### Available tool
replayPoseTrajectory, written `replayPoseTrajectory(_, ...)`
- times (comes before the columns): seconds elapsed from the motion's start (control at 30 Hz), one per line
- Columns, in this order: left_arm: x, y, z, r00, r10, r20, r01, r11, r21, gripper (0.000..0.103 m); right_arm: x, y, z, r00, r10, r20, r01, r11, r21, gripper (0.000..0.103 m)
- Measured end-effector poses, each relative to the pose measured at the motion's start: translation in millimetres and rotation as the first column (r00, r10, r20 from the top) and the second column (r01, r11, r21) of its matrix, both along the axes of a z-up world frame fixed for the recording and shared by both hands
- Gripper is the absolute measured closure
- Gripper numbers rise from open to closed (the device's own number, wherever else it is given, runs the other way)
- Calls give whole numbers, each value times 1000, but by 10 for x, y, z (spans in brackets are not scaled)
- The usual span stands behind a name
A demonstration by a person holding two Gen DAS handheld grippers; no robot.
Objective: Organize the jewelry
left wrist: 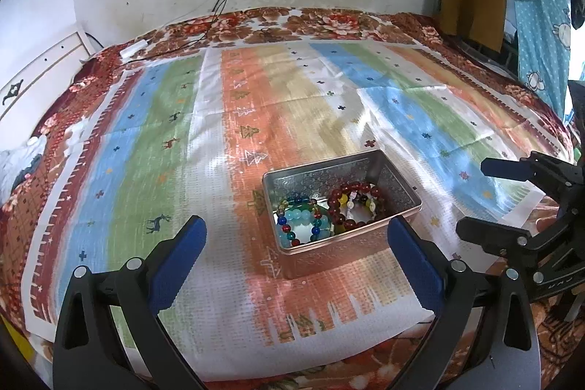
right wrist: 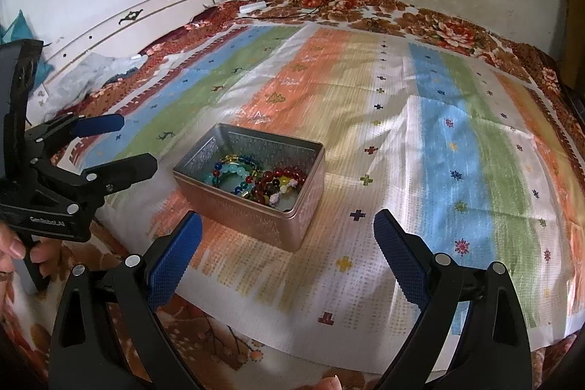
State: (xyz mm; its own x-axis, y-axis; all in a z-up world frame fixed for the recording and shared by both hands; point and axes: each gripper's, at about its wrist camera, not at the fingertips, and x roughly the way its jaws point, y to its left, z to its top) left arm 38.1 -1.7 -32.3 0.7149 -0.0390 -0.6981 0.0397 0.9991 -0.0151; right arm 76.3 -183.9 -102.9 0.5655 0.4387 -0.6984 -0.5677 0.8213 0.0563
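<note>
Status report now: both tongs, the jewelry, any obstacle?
Left tongs open, empty. Right tongs open, empty. Bead bracelets inside open metal tin on striped cloth. No loose jewelry seen, nothing blocking.

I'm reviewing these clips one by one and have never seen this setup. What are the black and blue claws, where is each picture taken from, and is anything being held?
No robot here: a person holds a hand-held gripper in each hand, and each carries a fisheye camera looking forward along its two blue-padded fingers. One picture comes from the left hand-held gripper, the other from the right hand-held gripper; each also shows the other gripper at its edge.

Both hover over a bed covered with a striped cloth. On it stands an open metal tin holding beaded bracelets: a dark red bracelet and a blue and teal bracelet, among others.

Both grippers are open and hold nothing. No jewelry lies on the cloth outside the tin.
</note>
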Motion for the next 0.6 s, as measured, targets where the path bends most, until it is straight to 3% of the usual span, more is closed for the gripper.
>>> replayPoseTrajectory(0.6, 5, -18, -28, 1000, -10, -18, 10, 1000, -13, 6, 2, 25, -2, 1000, 2, -1, -2, 1000, -5, 8)
